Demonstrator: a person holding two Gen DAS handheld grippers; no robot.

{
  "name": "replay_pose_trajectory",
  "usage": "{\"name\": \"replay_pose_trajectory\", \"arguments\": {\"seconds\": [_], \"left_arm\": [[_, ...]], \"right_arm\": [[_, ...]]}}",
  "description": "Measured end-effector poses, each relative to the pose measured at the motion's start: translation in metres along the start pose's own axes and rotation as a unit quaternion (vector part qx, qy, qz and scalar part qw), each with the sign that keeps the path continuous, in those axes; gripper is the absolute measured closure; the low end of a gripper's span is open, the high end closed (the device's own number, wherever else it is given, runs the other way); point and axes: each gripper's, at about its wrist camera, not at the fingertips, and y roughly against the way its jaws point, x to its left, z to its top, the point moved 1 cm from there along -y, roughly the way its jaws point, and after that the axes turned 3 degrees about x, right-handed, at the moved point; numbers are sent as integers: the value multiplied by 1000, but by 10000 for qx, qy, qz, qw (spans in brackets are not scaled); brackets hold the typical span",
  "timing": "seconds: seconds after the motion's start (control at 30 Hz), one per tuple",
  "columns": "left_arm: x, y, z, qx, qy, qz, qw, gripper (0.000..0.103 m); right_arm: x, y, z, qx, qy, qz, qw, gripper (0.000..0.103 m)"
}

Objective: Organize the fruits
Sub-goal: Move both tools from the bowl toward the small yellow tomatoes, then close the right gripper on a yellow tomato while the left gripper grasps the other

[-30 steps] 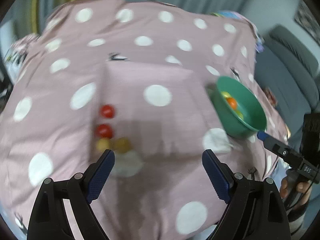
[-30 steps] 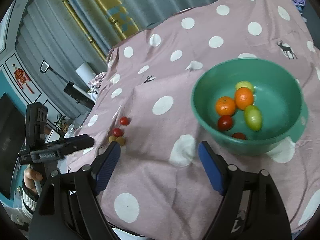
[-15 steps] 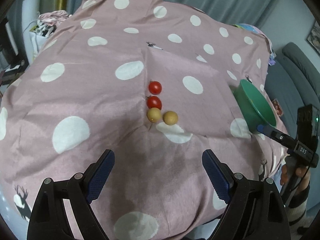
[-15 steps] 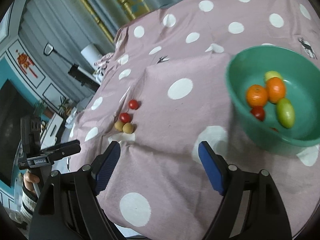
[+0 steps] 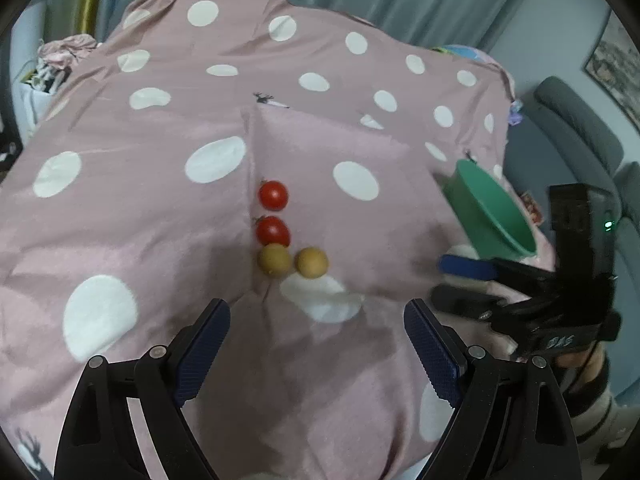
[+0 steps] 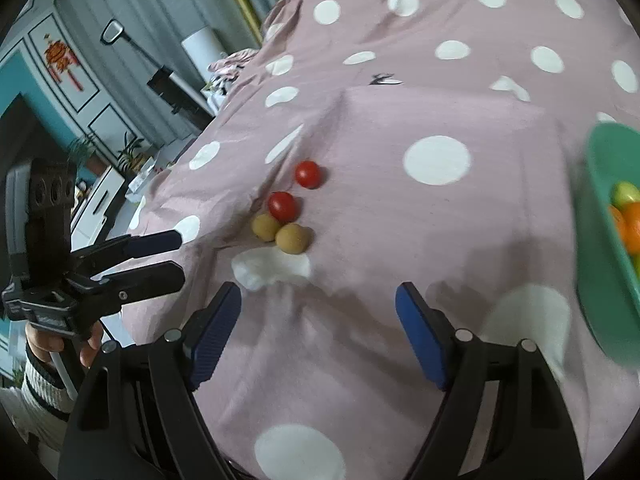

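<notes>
Farthest to the left of the green bowl (image 5: 492, 216), the left tool (image 5: 317, 308) hangs tilted down over the pink polka-dot cloth (image 5: 120, 208) that covers the bench. Its blue-padded jaws stand wide apart with nothing between them but cloth. The right wrist view shows a hand (image 6: 60, 344) in a striped sleeve (image 6: 36, 392) holding it by the grip. Four small fruits lie loose on the cloth just beyond its fingertips, well apart from the bowl on its left side and along a fold in the fabric. The far cherry tomato (image 5: 273, 195) sits alone. The near cherry tomato (image 5: 273, 231) touches the left tan fruit (image 5: 274, 260), and the right tan fruit (image 5: 312, 263) lies just beside that one, at the edge of a white dot. Closer to the bowl, the right tool (image 6: 319, 290) also points down at the cloth on the near side of the same cluster. Its jaws have just been closing a little, yet they remain apart and empty, with only fabric between the pads. The bowl itself stands at the right of the cloth, cut off by the frame edge in the right wrist view. Inside it are oranges (image 6: 632, 226) and a yellow-green fruit (image 6: 626, 194), pressed together against the wall.
</notes>
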Motion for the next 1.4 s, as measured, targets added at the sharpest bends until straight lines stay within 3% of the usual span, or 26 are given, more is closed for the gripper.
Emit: {"name": "replay_pose_trajectory", "arguments": {"seconds": [0.23, 0.3, 0.37, 0.57, 0.77, 0.93, 1.23, 1.4], "left_arm": [[3, -8, 11, 55, -65, -160, 9998, 18], [5, -10, 14, 105, -104, -138, 9998, 19], [5, -12, 16, 168, -165, -123, 9996, 31], [3, -19, 25, 305, -446, 61, 9985, 32], [0, -26, 32, 498, -732, 276, 9957, 35], [-9, -35, 34, 692, -992, 451, 9916, 35], [-23, -61, 40, 1150, -1209, 617, 9840, 47], [-26, -77, 46, 1390, -1210, 998, 9778, 54]], "right_arm": [[13, -32, 18, 289, 437, 71, 9986, 49], [15, -42, 24, 370, 523, 106, 9979, 50], [16, -50, 28, 438, 564, 110, 9974, 52], [18, -70, 37, 625, 752, 175, 9951, 58], [28, -84, 39, 818, 1122, 144, 9902, 73], [23, -83, 38, 769, 1203, 58, 9897, 75], [-25, -29, 21, 212, 264, 295, 9990, 74], [-33, -17, 8, 79, 92, 380, 9992, 74]]}}
